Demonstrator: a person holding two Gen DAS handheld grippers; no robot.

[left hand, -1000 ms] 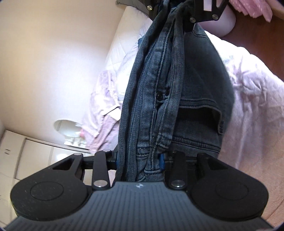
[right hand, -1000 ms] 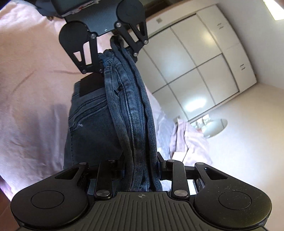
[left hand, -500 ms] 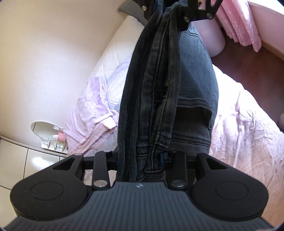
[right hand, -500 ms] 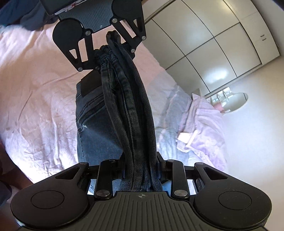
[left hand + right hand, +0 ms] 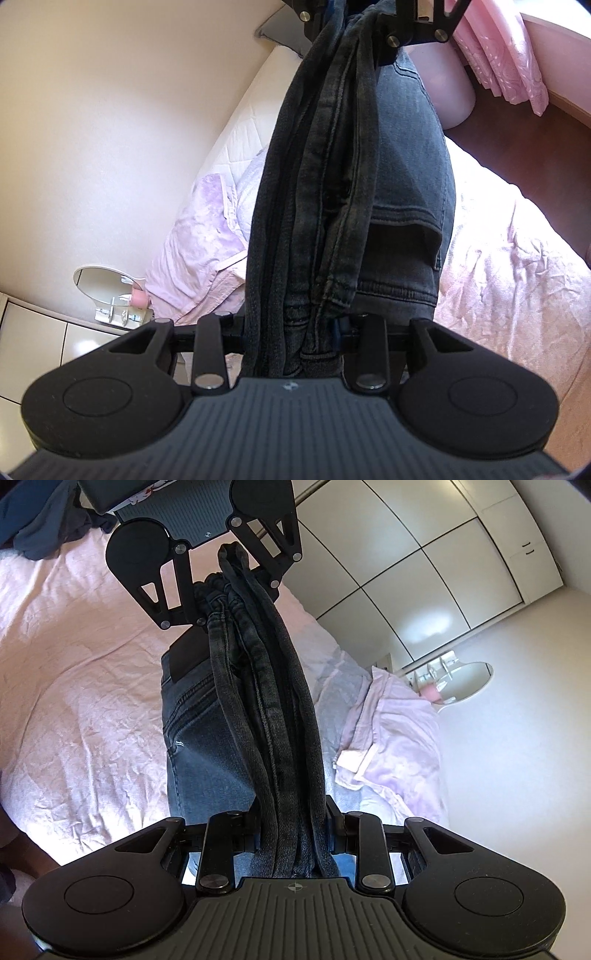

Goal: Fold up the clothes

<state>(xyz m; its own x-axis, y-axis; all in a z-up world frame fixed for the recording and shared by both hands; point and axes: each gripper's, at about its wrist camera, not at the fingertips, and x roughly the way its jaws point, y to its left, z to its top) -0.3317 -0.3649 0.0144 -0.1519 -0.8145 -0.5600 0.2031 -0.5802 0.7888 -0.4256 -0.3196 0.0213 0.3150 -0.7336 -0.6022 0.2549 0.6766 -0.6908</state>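
The bunched dark grey denim jeans [image 5: 354, 206], stretched above the pink-covered bed [image 5: 81, 709] and clamped by both left tongs [image 5: 291, 332] and right tongs [image 5: 291, 827], are best kept taut and level while lowered.

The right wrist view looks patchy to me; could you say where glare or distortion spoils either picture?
Right wrist view: a glare patch sits on the glossy wardrobe doors, whose panel lines bow from the fisheye; the jeans stay sharp. Left wrist view: the pink bedspread is sunlit, nearly washed out; corners go dark.
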